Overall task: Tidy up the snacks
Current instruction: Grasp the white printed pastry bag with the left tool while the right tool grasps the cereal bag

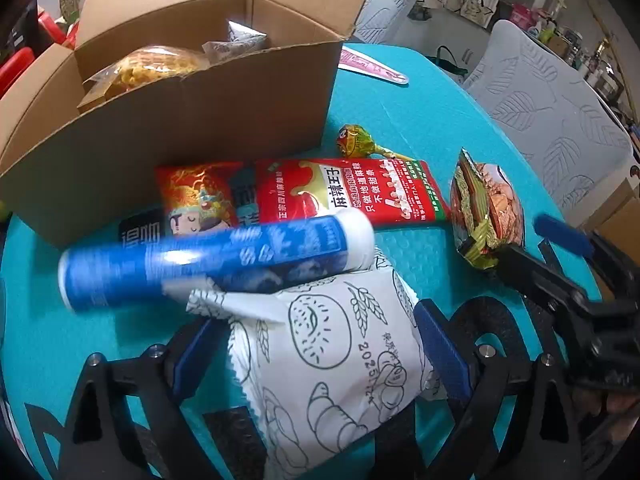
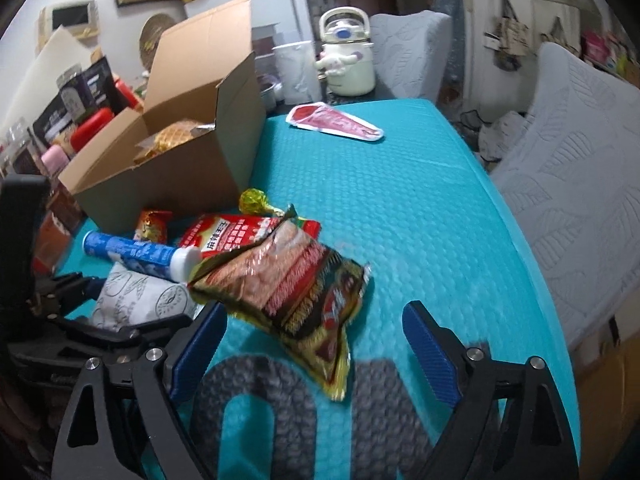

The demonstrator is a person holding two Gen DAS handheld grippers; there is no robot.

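Observation:
An open cardboard box (image 1: 192, 120) with snacks inside stands on the teal table; it also shows in the right wrist view (image 2: 176, 168). My left gripper (image 1: 320, 348) has its blue pads on both sides of a white bread packet (image 1: 340, 364), which lies under a blue tube (image 1: 216, 260). A red spicy-strip packet (image 1: 352, 192), a small red packet (image 1: 196, 196) and a lollipop (image 1: 354, 142) lie by the box. My right gripper (image 2: 316, 344) is open around a brown-green snack packet (image 2: 296, 292), which lies between its fingers.
A pink-red flat packet (image 2: 336, 122) lies far back on the teal table (image 2: 420, 208). A cream kettle (image 2: 348, 56) stands behind it. Grey covered chairs (image 2: 580, 168) stand to the right. Bottles and boxes crowd the left (image 2: 80, 120).

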